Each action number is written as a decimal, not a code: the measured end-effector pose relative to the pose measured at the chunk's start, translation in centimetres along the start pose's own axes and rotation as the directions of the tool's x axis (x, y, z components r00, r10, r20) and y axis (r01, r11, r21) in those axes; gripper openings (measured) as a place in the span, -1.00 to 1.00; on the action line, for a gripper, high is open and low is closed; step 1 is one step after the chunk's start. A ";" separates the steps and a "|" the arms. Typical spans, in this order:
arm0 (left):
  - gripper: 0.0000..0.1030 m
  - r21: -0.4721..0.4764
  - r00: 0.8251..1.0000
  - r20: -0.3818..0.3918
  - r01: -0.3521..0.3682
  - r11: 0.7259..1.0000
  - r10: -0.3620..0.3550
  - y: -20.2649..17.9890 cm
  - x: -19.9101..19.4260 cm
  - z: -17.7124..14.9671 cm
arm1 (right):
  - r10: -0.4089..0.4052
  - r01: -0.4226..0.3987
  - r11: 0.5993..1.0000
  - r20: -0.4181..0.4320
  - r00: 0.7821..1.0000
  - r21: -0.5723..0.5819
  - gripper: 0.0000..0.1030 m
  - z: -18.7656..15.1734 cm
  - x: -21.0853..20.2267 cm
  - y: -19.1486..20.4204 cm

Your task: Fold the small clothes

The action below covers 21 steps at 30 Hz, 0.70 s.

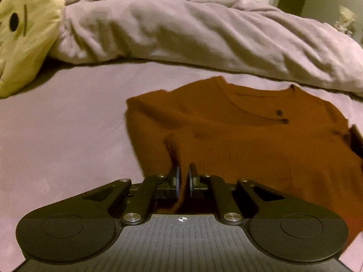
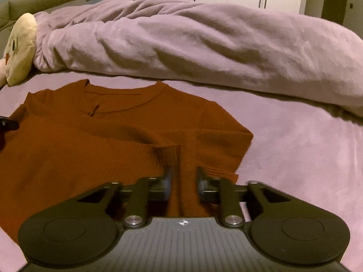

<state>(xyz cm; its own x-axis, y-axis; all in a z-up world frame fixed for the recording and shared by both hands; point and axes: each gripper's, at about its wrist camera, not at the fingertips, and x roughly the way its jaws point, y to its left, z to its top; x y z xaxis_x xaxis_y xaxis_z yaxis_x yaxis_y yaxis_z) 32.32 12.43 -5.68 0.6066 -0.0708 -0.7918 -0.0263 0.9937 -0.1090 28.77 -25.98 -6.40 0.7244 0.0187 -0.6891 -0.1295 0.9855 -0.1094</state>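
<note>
A rust-orange knit top [image 1: 238, 131] lies on the lilac bed sheet [image 1: 63, 136], occupying the centre and right of the left wrist view and the left and centre of the right wrist view, with its round neckline [image 2: 118, 99] toward the top of the frame. The left gripper [image 1: 183, 176] sits at lower centre of its view; its jaws are nearly closed, with only a narrow gap, and a fold of the top's hem rises between the fingers [image 1: 175, 179], so it is clamped on the top. The right gripper [image 2: 182, 180] sits at lower centre of its view; its jaws are parted wider, and a strip of the garment's edge runs down between the blurred fingertips [image 2: 168, 178]. Whether the pads press on the fabric cannot be determined. A ribbed hem edge [image 2: 165, 154] is folded up just above the right gripper. A crumpled lilac duvet [image 1: 192, 29] spans the upper part of both views. A cream plush toy [image 1: 25, 29] with a dark eye rests at the upper left of the frame, touching the duvet's end.
</note>
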 end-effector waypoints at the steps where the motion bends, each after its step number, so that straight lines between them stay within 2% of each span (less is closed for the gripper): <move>1: -0.82 -0.007 1.000 0.016 0.008 1.000 -0.008 0.1 -0.4 0.0 | -0.013 0.013 1.000 0.005 1.000 -0.005 -0.84 0.0 -0.3 0.1; 6: -0.84 -0.017 0.990 0.141 0.003 1.000 -0.001 0.4 -4.6 1.2 | -0.041 0.046 0.997 0.092 0.995 -0.060 -0.88 0.5 -3.2 0.8; 8: -0.85 -0.036 0.981 0.194 0.011 0.999 -0.004 0.7 -6.4 2.6 | -0.052 0.061 0.996 0.148 0.988 -0.062 -0.88 1.5 -4.8 0.7; 11: -0.85 -0.029 0.962 0.268 -0.038 0.999 0.045 0.5 -7.5 5.0 | -0.092 0.108 0.992 0.229 0.969 -0.059 -0.90 3.8 -5.9 0.7; 14: -0.85 -0.057 0.955 0.285 -0.067 0.996 0.080 0.5 -6.3 7.3 | -0.137 0.158 0.986 0.276 0.951 -0.055 -0.90 6.4 -5.3 0.9; 17: -0.84 -0.043 0.952 0.273 -0.129 0.991 0.135 -0.1 -3.7 8.3 | -0.187 0.218 0.973 0.294 0.937 -0.075 -0.90 8.5 -3.3 1.4; 21: -0.90 -0.026 0.938 0.239 -0.251 0.968 0.250 -0.7 0.6 7.7 | -0.233 0.258 0.963 0.245 0.941 -0.075 -0.90 9.6 0.7 1.3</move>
<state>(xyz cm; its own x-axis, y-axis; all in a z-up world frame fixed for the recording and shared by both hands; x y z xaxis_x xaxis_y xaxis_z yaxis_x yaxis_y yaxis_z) 38.87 12.39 -1.44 0.7524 0.2030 -0.6267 -0.1989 0.9769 0.0776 35.61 -23.08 -0.13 0.8780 -0.1706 -0.4472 0.0114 0.9415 -0.3368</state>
